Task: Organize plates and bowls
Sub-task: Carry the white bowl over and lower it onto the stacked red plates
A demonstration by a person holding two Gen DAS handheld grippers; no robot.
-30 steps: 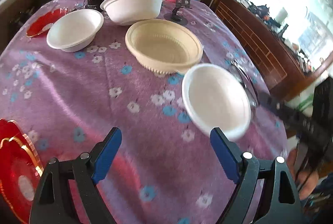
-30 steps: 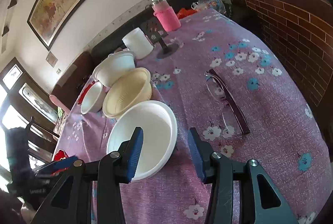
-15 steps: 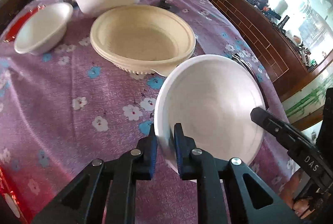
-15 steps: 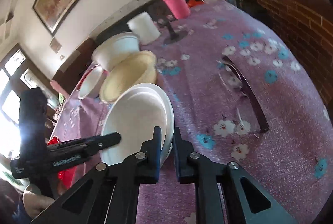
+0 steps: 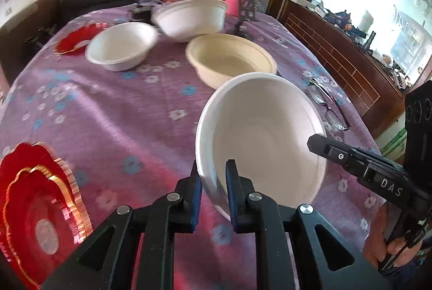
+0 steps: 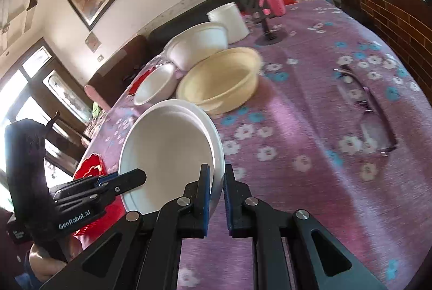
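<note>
Left gripper (image 5: 213, 182): pinches the near rim of a white bowl (image 5: 264, 133).
Right gripper (image 6: 216, 183): pinches the same bowl's other rim.
Bowl: tilted, lifted over the table.
Table: purple flowered cloth (image 5: 121, 112); glasses (image 6: 364, 112) on it.
Other dishes: cream bowl (image 5: 232, 60), two white bowls (image 5: 121, 44) behind, all empty; red plates (image 5: 37, 214) near the left edge.

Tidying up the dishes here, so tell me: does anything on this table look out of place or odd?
Yes: a pair of glasses lies folded on the tablecloth among the dishes, right of the beige bowl. The white bowl is tilted, pinched at opposite rims by both grippers. Nothing looks spilled or broken.
</note>
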